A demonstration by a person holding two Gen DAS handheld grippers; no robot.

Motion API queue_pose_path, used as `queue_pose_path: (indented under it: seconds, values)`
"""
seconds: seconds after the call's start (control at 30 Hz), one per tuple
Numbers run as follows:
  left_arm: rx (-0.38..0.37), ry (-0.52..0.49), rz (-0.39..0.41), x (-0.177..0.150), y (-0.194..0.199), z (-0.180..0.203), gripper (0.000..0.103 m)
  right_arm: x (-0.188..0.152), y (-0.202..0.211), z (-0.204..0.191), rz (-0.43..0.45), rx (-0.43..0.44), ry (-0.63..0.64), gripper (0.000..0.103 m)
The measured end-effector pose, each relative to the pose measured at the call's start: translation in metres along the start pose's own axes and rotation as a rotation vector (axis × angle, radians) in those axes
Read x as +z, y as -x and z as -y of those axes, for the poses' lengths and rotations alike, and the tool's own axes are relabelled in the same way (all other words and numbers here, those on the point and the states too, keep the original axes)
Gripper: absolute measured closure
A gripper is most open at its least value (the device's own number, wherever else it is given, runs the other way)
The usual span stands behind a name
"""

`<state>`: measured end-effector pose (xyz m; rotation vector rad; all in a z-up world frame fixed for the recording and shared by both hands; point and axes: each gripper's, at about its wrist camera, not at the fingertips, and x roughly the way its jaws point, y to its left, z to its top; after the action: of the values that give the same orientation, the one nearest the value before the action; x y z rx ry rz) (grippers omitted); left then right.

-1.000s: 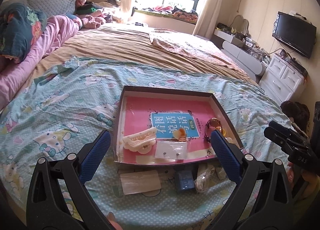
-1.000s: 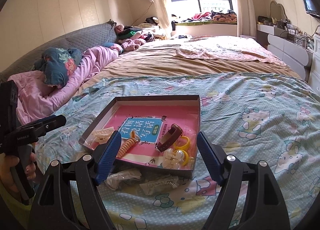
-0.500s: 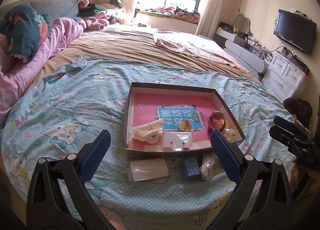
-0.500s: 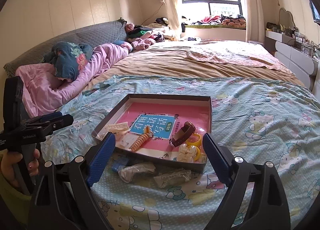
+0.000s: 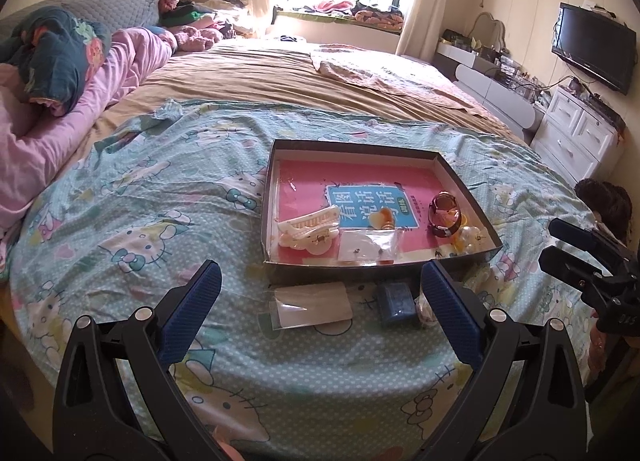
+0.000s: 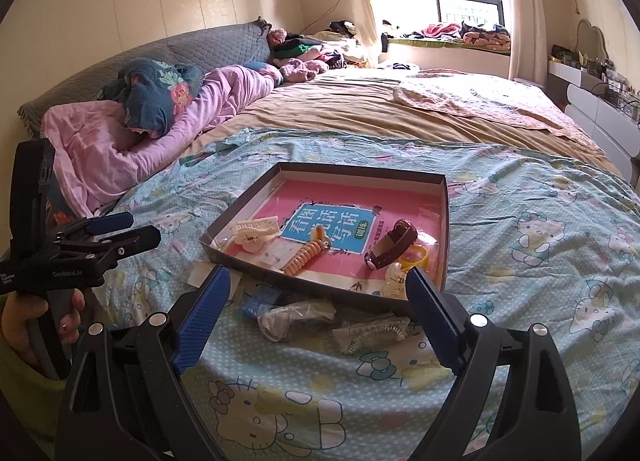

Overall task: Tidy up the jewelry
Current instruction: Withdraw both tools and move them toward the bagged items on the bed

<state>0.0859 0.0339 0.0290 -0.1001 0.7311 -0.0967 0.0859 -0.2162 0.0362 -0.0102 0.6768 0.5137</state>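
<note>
Right gripper (image 6: 318, 301) is hanging wide open, empty; its view's showing the coiled orange hair tie (image 6: 306, 257), left view's hiding most of it.

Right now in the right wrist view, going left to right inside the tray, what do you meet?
White hair clip → orange spiral hair tie → brown watch → yellow ring, all lying in the tray.

My left gripper (image 5: 320, 301) and right gripper (image 6: 318, 301) both tilt downward, jaws spread wide, nothing between the pads; right's jaws have just been opening.
</note>
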Motion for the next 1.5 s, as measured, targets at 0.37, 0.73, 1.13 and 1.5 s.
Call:
queue_pose_path:
  seconds: [0.37,0.73,1.13,1.5]
  values:
    - [0.023,-0.001,-0.047,-0.015,-0.009,-0.007,0.010,-0.011,-0.013,-0.006,-0.052,0.010,0.019,0.015]
    - [0.048,-0.002,-0.173,-0.035,-0.047,-0.013,0.010,-0.029,-0.038,-0.009,-0.136,0.022,0.031,0.015]
    - [0.037,0.000,-0.249,-0.039,-0.076,-0.012,0.010,-0.041,-0.066,-0.008,-0.209,0.034,0.052,0.014]
    - [-0.003,0.084,-0.272,-0.034,-0.093,-0.030,0.010,-0.041,-0.092,-0.012,-0.254,0.042,0.119,0.015]
